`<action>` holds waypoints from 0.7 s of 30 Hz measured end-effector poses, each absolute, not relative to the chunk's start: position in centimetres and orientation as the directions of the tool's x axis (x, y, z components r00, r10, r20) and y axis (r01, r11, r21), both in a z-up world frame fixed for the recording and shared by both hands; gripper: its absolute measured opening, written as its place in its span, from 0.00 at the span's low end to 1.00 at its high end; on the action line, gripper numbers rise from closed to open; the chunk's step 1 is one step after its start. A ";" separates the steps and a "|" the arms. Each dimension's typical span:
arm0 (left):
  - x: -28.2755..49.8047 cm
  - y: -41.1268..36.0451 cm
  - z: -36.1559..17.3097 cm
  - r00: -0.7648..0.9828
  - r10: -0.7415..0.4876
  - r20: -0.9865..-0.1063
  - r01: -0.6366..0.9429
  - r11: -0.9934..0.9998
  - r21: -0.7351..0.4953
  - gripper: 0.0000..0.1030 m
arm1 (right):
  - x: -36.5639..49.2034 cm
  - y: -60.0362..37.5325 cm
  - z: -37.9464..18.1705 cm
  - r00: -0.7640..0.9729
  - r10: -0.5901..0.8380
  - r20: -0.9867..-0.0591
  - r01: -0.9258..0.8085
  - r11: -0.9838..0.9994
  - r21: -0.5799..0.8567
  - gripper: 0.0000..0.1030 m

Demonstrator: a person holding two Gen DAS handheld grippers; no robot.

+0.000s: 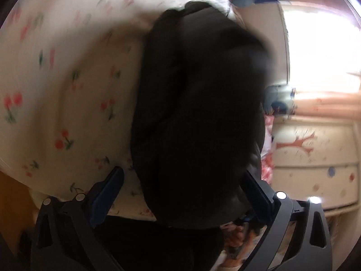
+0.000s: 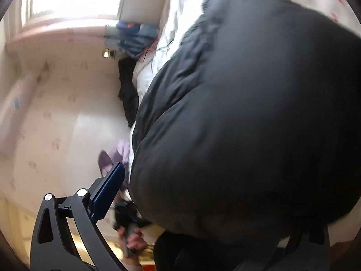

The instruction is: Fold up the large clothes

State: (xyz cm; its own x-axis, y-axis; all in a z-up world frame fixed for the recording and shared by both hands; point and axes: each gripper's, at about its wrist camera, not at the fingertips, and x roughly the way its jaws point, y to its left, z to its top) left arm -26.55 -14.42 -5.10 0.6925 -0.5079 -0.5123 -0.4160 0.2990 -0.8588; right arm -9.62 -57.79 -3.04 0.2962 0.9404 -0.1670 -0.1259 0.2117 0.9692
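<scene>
We take the bed sheet (image 1: pixel 56 79), white with a cherry print, as our reference. The black padded jacket (image 1: pixel 198 117) lies bunched on it, toward the sheet's edge nearest the drawer unit (image 1: pixel 315 158).

Left gripper (image 1: pixel 180 180): both blue pads are visible, spread wide apart, with the jacket's bulk lying between them. The tongs are released; the near pad sits beside the fabric, not clamped on it.

Right gripper (image 2: pixel 198 180): only one blue finger (image 2: pixel 108 192) shows, standing clear of the jacket on the floor side. The jacket covers the other finger, so we cannot tell whether these tongs are released or clenched.

Progress, as we judge it: the jacket forms a thick rounded mound rather than a flat rectangle, so it appears gathered or partly doubled over. Neat edges are not visible. We judge that flattening, squaring and the final folds remain. Motion blur limits any finer reading of the layers.
</scene>
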 end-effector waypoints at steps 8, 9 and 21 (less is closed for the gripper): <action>-24.3 -16.2 -1.8 0.805 -0.349 -0.479 -0.359 0.357 -0.862 0.93 | -9.9 -58.2 -1.2 0.360 0.931 -0.068 -0.232 0.160 0.959 0.94; -23.5 -16.8 -2.0 0.786 -0.342 -0.515 -0.380 0.389 -0.839 0.93 | -9.8 -58.1 -1.4 0.364 0.927 -0.094 -0.227 0.186 0.956 0.93; -23.1 -20.1 1.7 0.787 -0.322 -0.526 -0.303 0.542 -0.784 0.25 | -10.0 -58.0 -0.2 0.425 0.897 -0.123 -0.252 0.248 0.935 0.16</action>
